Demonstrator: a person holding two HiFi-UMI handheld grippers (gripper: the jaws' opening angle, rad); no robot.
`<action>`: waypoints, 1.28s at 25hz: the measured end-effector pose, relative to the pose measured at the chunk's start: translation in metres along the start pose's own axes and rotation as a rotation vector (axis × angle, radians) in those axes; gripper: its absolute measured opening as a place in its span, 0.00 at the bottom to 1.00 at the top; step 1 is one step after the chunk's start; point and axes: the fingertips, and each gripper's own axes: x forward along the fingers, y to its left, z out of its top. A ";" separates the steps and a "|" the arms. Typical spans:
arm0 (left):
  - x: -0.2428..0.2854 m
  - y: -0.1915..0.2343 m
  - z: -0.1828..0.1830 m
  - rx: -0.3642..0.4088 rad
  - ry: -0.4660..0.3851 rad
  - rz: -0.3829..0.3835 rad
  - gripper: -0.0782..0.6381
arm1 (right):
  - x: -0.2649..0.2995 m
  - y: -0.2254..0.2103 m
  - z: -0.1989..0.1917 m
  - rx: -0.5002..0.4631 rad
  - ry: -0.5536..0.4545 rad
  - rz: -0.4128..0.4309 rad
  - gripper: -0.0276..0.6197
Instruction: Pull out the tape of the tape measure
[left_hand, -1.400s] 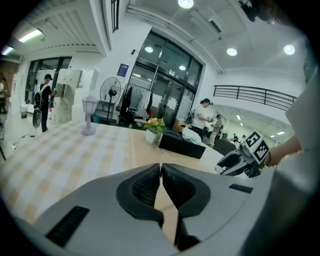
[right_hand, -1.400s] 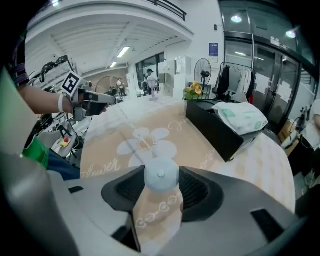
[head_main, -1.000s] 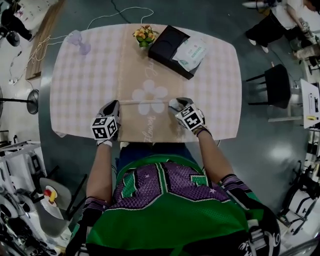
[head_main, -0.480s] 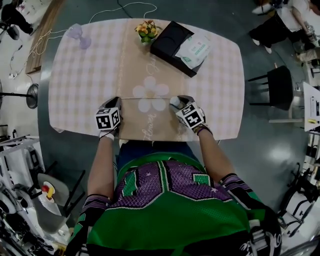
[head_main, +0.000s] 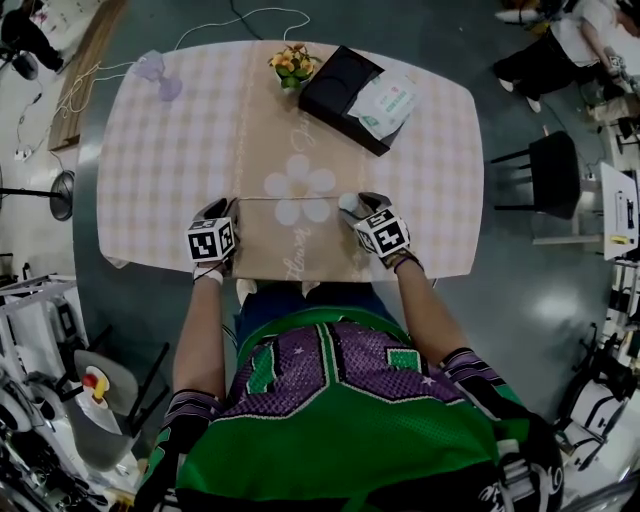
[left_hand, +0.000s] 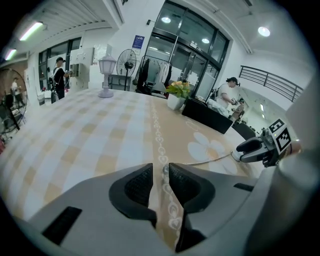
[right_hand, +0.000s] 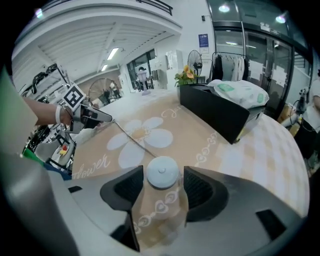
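The tape measure (right_hand: 161, 170) is a small round white case on the worktop (head_main: 170, 150). It sits between the jaws of the right claw (right_hand: 164, 176), which have just been opening. The pads look just off its sides. We think it is light and smooth and could slip, so grip its round sides.

The thin tape (head_main: 290, 199) runs from it to the left claw (left_hand: 160, 175). It looks bendy and may spring back, so take it by the tip. That claw's jaws have just been opening too, to a narrow gap. A tiny grey bit shows between them, and we cannot tell if it is the tip.
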 end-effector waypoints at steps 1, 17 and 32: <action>-0.003 0.001 0.000 0.002 -0.002 -0.002 0.26 | -0.003 -0.001 0.000 0.010 -0.002 -0.006 0.42; -0.085 0.004 0.046 0.023 -0.139 -0.126 0.26 | -0.047 0.033 0.030 0.057 -0.061 -0.105 0.41; -0.192 0.019 0.130 0.140 -0.353 -0.280 0.26 | -0.118 0.098 0.112 0.160 -0.318 -0.217 0.41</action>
